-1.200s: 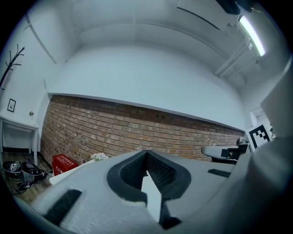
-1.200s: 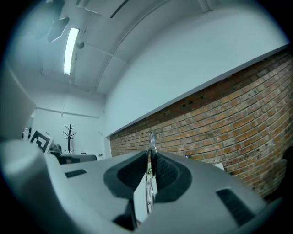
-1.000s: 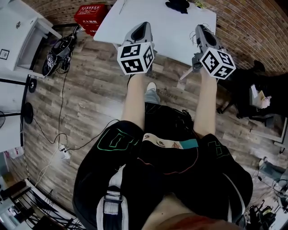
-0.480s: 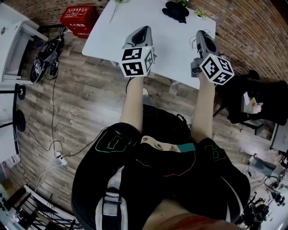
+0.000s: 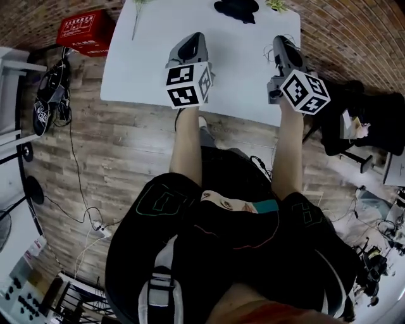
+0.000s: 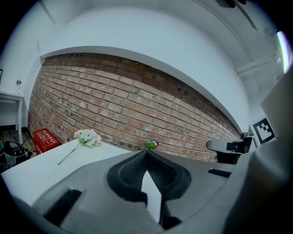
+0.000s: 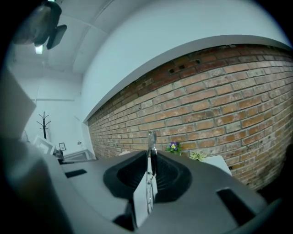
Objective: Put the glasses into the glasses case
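- Risking a slip of the glasses (image 7: 150,141): pinched edge-on by one thin part in the right gripper (image 5: 283,43), jaws closed tight on it, so likely to twist or drop on a jolt.
- Snagging on the rim likely if brought in tilted; what looks like the dark glasses case (image 5: 236,9) lying well ahead at the far edge of the white table (image 5: 240,82), impossible to tell whether open.
- Holding nothing in the left gripper (image 6: 146,157), tips pressed together, so not ready to steady the case.
- Reaching forward with both forearms side by side, grippers near level, tipped slightly down over the table's near part.
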### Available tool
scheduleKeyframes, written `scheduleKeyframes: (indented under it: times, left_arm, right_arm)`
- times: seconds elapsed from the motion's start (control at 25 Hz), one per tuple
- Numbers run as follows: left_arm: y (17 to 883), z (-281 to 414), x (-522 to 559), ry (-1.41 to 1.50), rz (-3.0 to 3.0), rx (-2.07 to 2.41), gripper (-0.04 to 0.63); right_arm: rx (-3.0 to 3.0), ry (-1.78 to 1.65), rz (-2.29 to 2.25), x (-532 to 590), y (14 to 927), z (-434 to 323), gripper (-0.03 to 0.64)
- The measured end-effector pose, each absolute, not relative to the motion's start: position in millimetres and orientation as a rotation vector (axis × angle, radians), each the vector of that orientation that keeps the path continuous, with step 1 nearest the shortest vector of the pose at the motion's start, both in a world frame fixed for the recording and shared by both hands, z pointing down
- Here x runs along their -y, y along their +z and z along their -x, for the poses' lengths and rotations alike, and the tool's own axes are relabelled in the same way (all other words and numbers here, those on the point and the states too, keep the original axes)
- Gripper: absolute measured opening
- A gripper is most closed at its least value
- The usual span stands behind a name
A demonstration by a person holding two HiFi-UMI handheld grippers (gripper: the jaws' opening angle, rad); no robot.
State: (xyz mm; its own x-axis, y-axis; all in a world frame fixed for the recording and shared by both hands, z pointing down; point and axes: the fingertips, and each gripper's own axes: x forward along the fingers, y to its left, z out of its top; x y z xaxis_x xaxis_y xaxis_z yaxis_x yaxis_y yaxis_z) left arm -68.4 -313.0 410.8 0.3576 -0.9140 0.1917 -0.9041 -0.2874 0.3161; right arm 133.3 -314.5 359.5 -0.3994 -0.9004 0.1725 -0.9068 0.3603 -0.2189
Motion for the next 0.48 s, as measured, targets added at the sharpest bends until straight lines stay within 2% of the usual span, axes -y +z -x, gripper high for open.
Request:
scheduleKeyframes:
  times: [0.48]
  left_arm:
    - [438, 40, 348, -0.014, -2.276, 1.465, -0.002]
  right_arm:
    - [2.461, 0.45, -1.758, 339, 382, -154, 0.037]
